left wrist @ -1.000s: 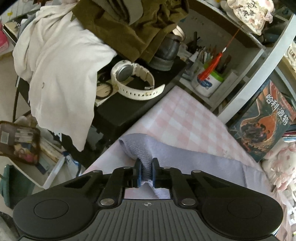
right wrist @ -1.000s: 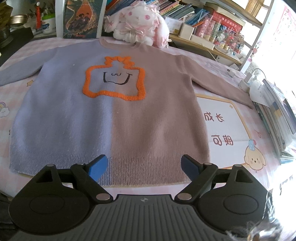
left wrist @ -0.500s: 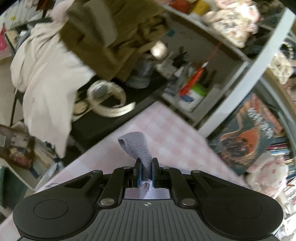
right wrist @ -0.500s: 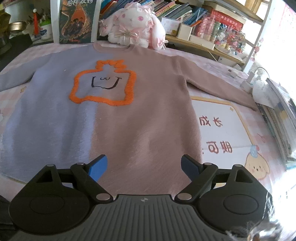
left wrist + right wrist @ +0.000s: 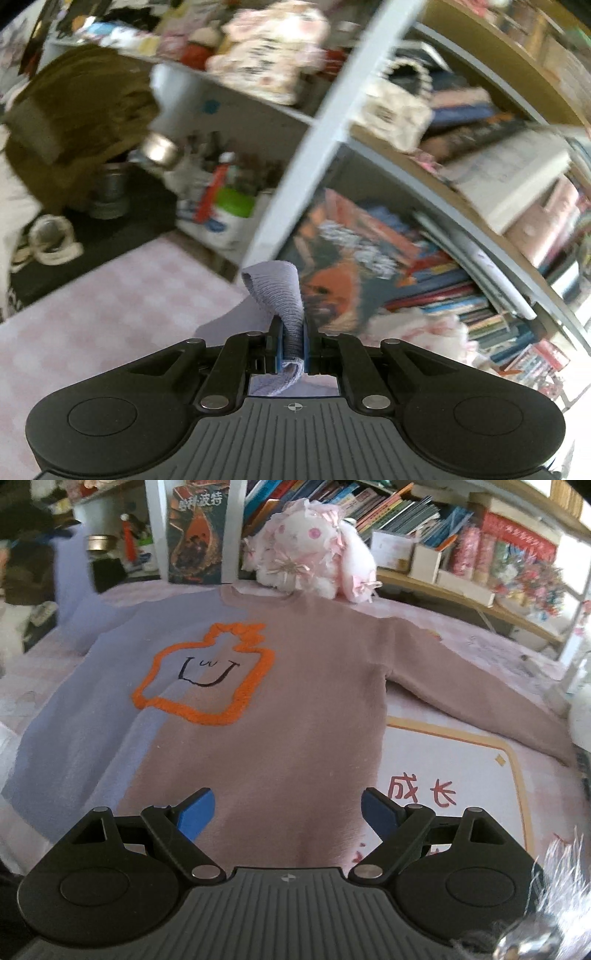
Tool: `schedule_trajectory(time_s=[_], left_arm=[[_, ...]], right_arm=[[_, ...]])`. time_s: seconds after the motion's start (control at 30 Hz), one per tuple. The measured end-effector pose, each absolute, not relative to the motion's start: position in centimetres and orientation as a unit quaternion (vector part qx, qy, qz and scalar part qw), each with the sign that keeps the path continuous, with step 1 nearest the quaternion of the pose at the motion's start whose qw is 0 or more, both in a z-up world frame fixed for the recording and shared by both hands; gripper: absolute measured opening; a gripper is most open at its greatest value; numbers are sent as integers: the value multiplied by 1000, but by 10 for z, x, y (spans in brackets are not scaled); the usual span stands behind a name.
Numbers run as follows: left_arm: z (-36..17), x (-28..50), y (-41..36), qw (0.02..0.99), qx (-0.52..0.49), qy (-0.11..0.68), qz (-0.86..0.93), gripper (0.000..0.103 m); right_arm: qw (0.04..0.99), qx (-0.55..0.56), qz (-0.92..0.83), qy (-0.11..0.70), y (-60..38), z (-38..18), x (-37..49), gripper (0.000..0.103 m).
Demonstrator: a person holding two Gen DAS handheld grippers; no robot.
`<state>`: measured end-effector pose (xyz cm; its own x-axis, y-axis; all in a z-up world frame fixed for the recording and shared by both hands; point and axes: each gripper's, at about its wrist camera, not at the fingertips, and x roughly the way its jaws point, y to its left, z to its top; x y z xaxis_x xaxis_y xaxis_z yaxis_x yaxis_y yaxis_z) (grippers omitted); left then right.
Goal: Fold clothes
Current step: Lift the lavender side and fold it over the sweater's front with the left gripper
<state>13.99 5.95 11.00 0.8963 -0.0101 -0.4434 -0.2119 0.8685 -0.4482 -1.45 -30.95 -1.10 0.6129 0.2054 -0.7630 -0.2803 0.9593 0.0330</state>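
Change since earlier frame: left gripper (image 5: 293, 341) has swung up and toward the bookshelf (image 5: 388, 155), carrying the lavender sleeve cuff (image 5: 280, 295) off the checked pink cover (image 5: 110, 314); right gripper (image 5: 286, 810) has advanced over the hem.
Left gripper: clenched on the ribbed cuff; cuff stands upright between the fingers and curls over at its top.
Right gripper: released, blue pads (image 5: 195, 812) spread wide, above the lower mauve part of the sweater (image 5: 295, 720).
Sweater: lies flat, front up, on the cover; lavender half to the left, mauve half to the right; orange outline with a smiling face (image 5: 205, 675) on the chest.
Left sleeve: raised at the far left edge of the cover.
Right sleeve (image 5: 480, 701): flat, extended toward the right edge.
Plush toy (image 5: 306, 561): at the far edge, just beyond the collar.
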Motion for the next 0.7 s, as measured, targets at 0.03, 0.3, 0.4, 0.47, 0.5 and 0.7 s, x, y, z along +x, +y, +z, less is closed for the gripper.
schedule_trajectory(time_s=[0.03, 0.3, 0.4, 0.47, 0.5, 0.7], left_arm=[[112, 145, 45, 942, -248, 220, 52, 8], [101, 174, -54, 946, -220, 237, 26, 8], [89, 185, -84, 945, -209, 250, 18, 8], [78, 192, -101, 943, -201, 263, 13, 8], [73, 196, -108, 942, -197, 272, 13, 8], [40, 206, -145, 935, -158, 316, 8, 8]], right_arm=[[895, -44, 145, 419, -315, -12, -14, 86], [888, -51, 189, 416, -353, -15, -16, 85], [888, -46, 185, 419, -367, -16, -17, 84], [888, -42, 181, 421, -374, -16, -17, 84], [888, -39, 179, 423, -378, -17, -17, 84], [886, -26, 165, 432, -401, -19, -18, 84]])
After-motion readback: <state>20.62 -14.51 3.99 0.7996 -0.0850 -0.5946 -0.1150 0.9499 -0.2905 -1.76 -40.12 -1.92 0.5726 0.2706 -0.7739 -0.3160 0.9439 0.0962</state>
